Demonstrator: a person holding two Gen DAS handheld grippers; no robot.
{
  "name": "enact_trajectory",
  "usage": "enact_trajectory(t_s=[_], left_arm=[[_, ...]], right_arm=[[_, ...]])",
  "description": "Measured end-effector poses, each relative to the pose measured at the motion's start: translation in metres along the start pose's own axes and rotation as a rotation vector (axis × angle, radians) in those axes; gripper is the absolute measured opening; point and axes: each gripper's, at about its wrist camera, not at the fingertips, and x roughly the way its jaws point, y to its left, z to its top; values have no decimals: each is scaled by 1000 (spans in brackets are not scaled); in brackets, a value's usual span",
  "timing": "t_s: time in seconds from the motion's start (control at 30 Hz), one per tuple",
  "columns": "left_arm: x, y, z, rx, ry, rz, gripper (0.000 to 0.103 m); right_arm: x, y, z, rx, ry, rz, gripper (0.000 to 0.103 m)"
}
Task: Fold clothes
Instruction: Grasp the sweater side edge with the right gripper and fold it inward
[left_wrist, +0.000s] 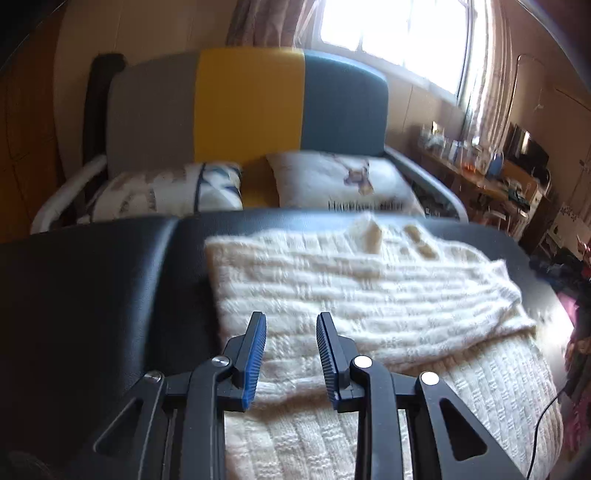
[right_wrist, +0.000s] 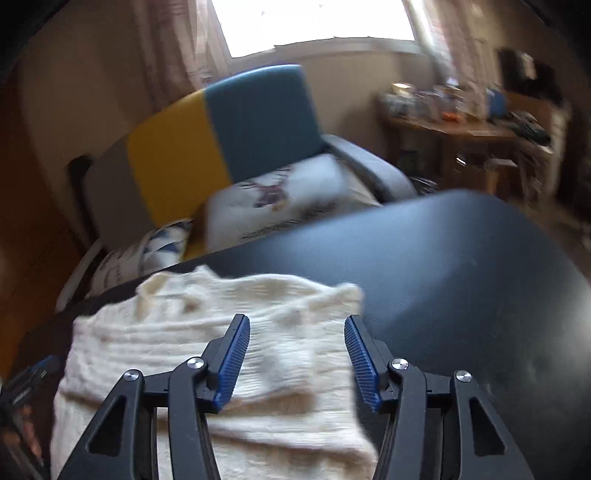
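A cream knitted sweater (left_wrist: 362, 291) lies partly folded on a black padded table (left_wrist: 92, 288), its upper half doubled over the lower part. My left gripper (left_wrist: 291, 321) hovers open above the sweater's near left part, with nothing between its blue pads. In the right wrist view the same sweater (right_wrist: 207, 332) fills the lower left, on the black table (right_wrist: 461, 277). My right gripper (right_wrist: 297, 323) is open over the sweater's right edge, and no cloth is pinched between its pads. The left gripper (right_wrist: 33, 373) shows blurred at that view's left edge.
Behind the table stands a grey, yellow and blue sofa (left_wrist: 251, 107) with two printed cushions (left_wrist: 340, 181). A cluttered wooden desk (right_wrist: 472, 125) stands at the right under a bright window (left_wrist: 391, 33). A thin black cable (left_wrist: 546, 424) hangs at the table's right side.
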Motion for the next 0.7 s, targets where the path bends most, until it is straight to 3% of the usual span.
enact_trajectory(t_s=[0.13,0.2,0.3,0.43,0.53,0.7], left_arm=[[22,2,-17,-2,61,28,28],[25,4,-19,-13,71,28,28],[28,5,-16,-24,82,25,28],[8,8,-17,-61,82,16,28],[-21,21,-33,-138,76,-52,31],[-72,50,-82,-223,91,-145,35]], right_arm=[[28,42,-18,-185,119,49,55],[59,39,-37,-167,272,28,56],[57,21,-41,-61,218,87,57],[32,4,-34,48,218,122,58],[-7,-20,-48,144,222,181,86],[-73,-67,-90,291,286,262,89]])
